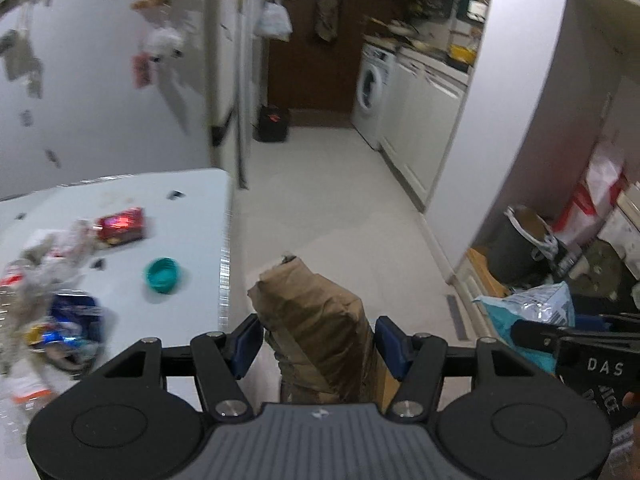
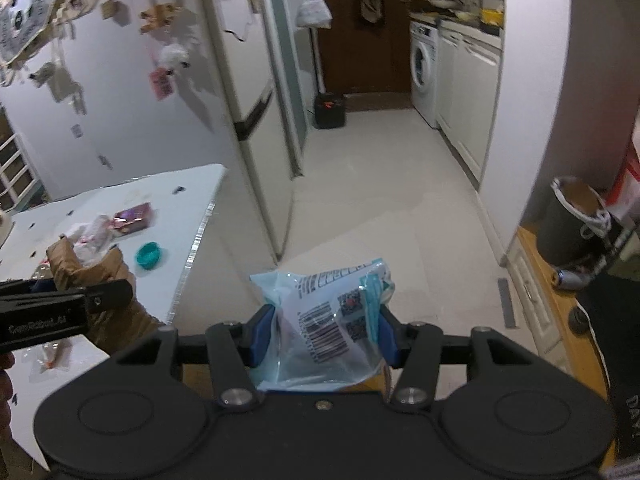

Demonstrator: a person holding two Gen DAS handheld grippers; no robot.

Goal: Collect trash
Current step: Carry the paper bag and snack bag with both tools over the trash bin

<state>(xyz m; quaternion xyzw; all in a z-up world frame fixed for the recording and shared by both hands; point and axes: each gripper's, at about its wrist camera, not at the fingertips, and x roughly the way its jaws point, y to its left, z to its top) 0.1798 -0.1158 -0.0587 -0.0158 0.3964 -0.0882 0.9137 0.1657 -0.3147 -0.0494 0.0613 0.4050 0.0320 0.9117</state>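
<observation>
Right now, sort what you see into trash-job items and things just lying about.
Job items:
- brown paper bag, in the left gripper
- blue plastic wrapper, in the right gripper
- red wrapper, teal cap on the white table
- dark bin

Lying about:
- washing machine
- fridge

A pale tiled floor (image 2: pixel 380 184) is seen running down a narrow kitchen passage. A white refrigerator (image 2: pixel 248 92), hung with magnets and notes, is set to the left, beside the white counter (image 2: pixel 188 184). A front-loading washing machine (image 2: pixel 423 66) and white cabinets (image 2: pixel 468 92) are ranged along the right. The far end is closed by a dark brown wall (image 2: pixel 348 40). A white curved wall (image 2: pixel 532 80) is seen at right.
</observation>
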